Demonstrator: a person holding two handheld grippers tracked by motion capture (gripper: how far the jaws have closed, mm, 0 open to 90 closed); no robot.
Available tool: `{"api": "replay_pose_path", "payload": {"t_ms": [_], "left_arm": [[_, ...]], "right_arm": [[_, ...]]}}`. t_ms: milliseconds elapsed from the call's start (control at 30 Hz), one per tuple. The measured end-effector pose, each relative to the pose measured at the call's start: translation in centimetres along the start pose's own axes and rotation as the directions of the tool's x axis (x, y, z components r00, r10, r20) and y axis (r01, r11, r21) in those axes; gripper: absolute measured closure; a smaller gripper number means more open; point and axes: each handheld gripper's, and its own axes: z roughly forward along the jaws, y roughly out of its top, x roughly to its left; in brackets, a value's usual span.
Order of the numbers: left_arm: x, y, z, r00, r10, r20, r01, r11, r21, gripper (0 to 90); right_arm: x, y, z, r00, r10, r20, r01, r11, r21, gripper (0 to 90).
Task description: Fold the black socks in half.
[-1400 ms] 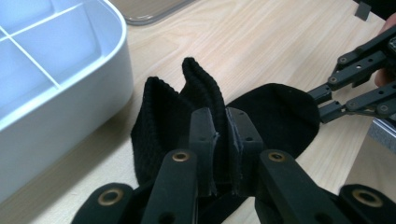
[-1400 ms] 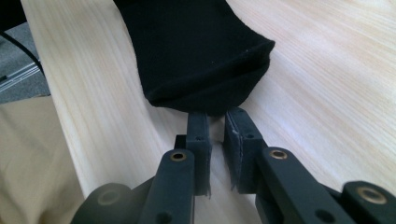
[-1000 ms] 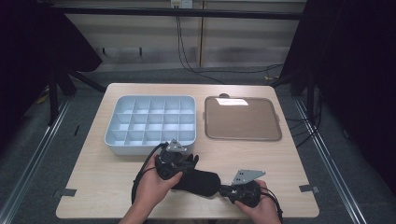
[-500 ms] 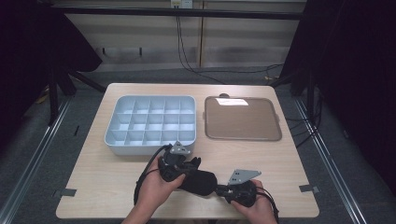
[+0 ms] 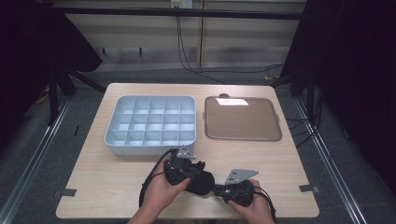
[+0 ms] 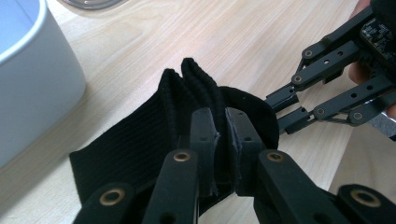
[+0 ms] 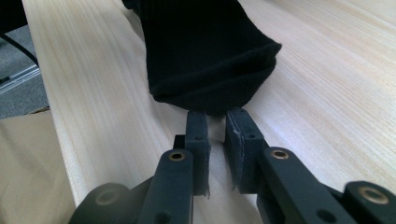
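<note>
**Sock held at one end only; the other grip is not made**

My left gripper (image 6: 219, 140) has its jaws pressed together on a fold of the black sock (image 6: 154, 140), pinching the ribbed fabric near its bunched edge. My right gripper (image 7: 215, 135) is slightly parted, its tips just at the rounded end of the sock (image 7: 210, 56) but with nothing between them that I can see.

The sock lies on the wooden table (image 5: 280, 158), in front of the grey divided tray (image 5: 152, 123), nearer my side. The brown flat tray (image 5: 243, 119) sits beside the divided tray, to its right, well apart from the sock.

The risk I judge greatest: if I close the right jaws from here, they may meet on air or catch only the outer layer, and the sock would slip free when I pull. The left pinch holds a thin fold, so a hard tug from the right could drag the fabric out. The jaw tips sit low near the table and might scrape it.
</note>
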Motion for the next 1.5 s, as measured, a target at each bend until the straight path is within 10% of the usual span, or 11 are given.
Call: {"api": "replay_pose_path", "payload": {"t_ms": [533, 867, 1133, 1500], "left_arm": [[-0.9, -0.3, 1.6, 0.9986, 0.039, 0.036, -0.039, 0.999, 0.022, 78.7], [0.8, -0.4, -0.4, 0.9991, -0.043, 0.008, 0.043, 0.9974, -0.058, 58.7], [3.8, -2.3, -1.2, 0.9886, -0.12, -0.091, 0.118, 0.9928, -0.018, 52.8], [5.4, -4.1, -0.5, 0.9764, -0.194, -0.095, 0.196, 0.9806, 0.011, 50.5]], "right_arm": [[0.0, 0.0, 0.1, 1.0, -0.002, -0.003, 0.002, 1.0, -0.003, 79.5], [0.0, 0.0, 0.0, 1.0, -0.002, -0.005, 0.002, 1.0, -0.002, 79.6], [0.0, 0.0, 0.1, 1.0, -0.003, -0.009, 0.003, 1.0, -0.005, 79.6], [0.0, 0.0, 0.1, 0.9999, -0.014, -0.004, 0.014, 1.0, -0.001, 79.6]]}}
